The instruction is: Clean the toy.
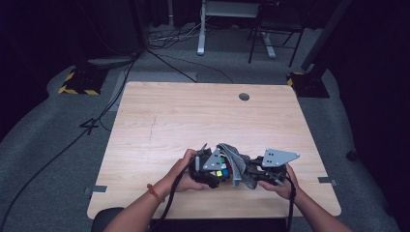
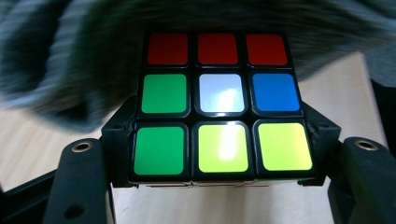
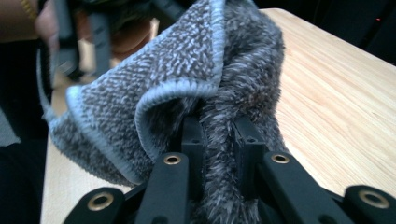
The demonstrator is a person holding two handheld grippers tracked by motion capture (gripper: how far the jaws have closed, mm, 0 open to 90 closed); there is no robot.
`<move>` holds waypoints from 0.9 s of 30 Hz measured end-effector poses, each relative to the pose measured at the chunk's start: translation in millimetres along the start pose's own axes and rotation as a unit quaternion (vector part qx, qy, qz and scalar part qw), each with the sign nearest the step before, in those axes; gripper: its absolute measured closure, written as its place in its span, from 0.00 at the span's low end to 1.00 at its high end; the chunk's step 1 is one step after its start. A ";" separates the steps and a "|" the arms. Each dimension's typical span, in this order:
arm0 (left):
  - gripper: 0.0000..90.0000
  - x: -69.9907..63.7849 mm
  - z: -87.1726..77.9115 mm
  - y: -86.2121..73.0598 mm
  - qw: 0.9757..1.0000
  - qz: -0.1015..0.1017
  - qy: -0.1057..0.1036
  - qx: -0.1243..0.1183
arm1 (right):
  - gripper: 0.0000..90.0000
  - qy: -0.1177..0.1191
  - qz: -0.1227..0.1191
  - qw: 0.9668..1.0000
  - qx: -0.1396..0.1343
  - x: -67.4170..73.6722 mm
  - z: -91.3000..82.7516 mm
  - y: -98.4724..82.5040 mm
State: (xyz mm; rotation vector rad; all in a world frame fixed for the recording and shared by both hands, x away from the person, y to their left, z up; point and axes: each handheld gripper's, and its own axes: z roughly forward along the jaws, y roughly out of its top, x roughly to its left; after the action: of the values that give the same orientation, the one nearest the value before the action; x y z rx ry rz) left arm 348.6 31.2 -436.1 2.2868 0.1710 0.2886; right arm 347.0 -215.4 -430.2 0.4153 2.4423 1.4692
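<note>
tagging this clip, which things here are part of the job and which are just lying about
In use:
- cube, clamped in the left gripper
- grey cloth, pinched by the right gripper and held against the cube
- table under both

Lying about:
- floor cables
- desk frame behind the table
- striped block

Scrambled puzzle cube (image 2: 219,105), black-framed, face showing a red top row, green-white-blue middle row and green-yellow-yellow bottom row, held above the table's near edge. Grey fuzzy cloth (image 3: 187,88), bunched, draped against the cube.
</note>
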 end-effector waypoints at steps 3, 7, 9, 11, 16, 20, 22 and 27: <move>0.37 -3.3 -3.0 4.2 1.000 0.006 -0.004 -0.014 | 0.87 -0.012 0.006 1.000 0.021 -4.2 2.8 -3.6; 0.37 -1.9 -11.5 6.4 1.000 0.004 -0.001 -0.031 | 0.87 -0.010 0.010 0.998 0.059 -9.1 11.8 -12.1; 0.37 0.1 -12.6 4.9 0.999 0.000 0.004 -0.034 | 0.87 -0.002 0.015 0.998 0.064 -9.8 14.7 -13.8; 0.37 1.4 -12.3 3.1 0.999 -0.005 0.003 -0.037 | 0.87 0.009 0.017 0.998 0.056 -9.8 14.5 -13.3; 0.36 2.1 -4.1 -0.8 1.000 0.003 0.020 -0.007 | 0.87 0.026 0.027 0.999 0.018 -8.3 8.4 -9.6; 0.36 1.1 0.9 -1.0 1.000 0.002 0.022 0.006 | 0.88 0.022 0.017 1.000 0.003 -2.9 4.2 -4.2; 0.36 1.3 2.4 -0.4 1.000 0.004 0.023 0.010 | 0.88 0.024 0.014 1.000 -0.004 -0.4 2.7 -0.9; 0.36 -1.5 12.4 -0.4 0.999 0.008 0.026 0.037 | 0.88 0.037 0.006 0.999 -0.019 6.4 4.2 5.1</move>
State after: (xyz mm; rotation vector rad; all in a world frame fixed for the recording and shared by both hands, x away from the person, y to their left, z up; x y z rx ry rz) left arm 350.4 22.2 -444.7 2.3553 0.1926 0.3561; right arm 343.2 -207.2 -428.1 0.3744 2.4689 1.5590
